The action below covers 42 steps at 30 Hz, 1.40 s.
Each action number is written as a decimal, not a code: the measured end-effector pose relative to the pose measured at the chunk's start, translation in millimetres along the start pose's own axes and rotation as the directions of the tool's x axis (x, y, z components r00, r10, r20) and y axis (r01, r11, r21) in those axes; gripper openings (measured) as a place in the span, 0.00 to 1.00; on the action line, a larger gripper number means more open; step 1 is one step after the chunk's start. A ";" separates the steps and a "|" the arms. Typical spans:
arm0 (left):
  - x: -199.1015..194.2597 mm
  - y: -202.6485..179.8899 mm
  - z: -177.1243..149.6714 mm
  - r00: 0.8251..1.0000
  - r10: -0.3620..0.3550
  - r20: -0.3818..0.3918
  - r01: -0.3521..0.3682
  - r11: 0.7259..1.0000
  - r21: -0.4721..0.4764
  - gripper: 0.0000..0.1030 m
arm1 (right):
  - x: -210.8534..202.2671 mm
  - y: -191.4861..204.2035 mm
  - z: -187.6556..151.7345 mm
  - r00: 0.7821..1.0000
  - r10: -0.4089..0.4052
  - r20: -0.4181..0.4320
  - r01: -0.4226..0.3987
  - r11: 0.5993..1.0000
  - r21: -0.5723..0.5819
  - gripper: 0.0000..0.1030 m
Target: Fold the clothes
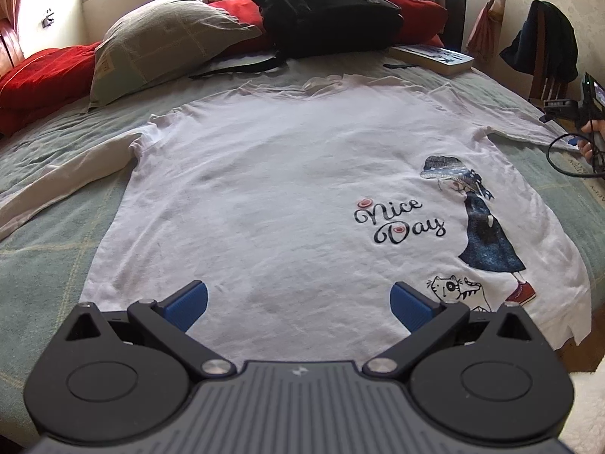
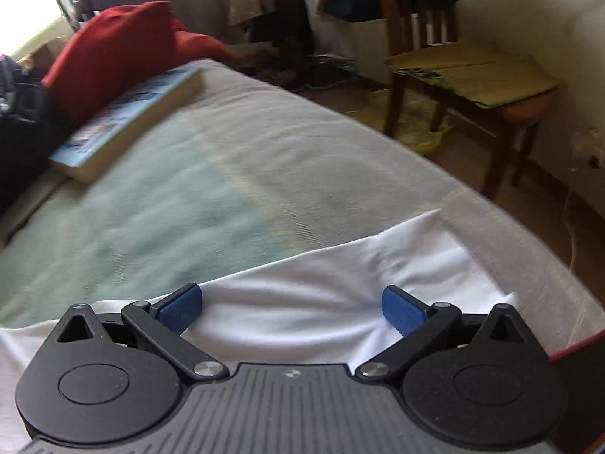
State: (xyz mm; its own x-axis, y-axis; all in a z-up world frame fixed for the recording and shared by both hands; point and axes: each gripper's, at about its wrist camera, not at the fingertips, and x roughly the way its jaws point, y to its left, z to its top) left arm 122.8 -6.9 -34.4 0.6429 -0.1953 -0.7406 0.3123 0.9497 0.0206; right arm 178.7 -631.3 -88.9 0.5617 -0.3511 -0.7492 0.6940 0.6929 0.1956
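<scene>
Shirt (image 1: 287, 189) print: left view only

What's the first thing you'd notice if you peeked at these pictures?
A big white shirt lies spread flat on the green bed, with "Nice Day" and a girl in a blue dress printed at its right. Behind it sit a black backpack and red pillows. The open left gripper hovers at the hem.
</scene>
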 end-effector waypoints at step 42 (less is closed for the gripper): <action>-9.1 12.9 -11.7 0.999 0.016 0.028 -0.014 0.999 -0.044 0.99 | -15.0 244.3 -64.8 0.982 0.077 -0.174 -0.149 0.880 -0.451 1.00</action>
State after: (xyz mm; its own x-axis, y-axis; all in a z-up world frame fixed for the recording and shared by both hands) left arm 112.9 10.0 -35.2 0.6671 -0.1872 -0.7211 0.2718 0.9624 0.0016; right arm 310.7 -415.9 -70.9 0.5261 -0.1820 -0.8307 0.3244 0.9459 -0.0018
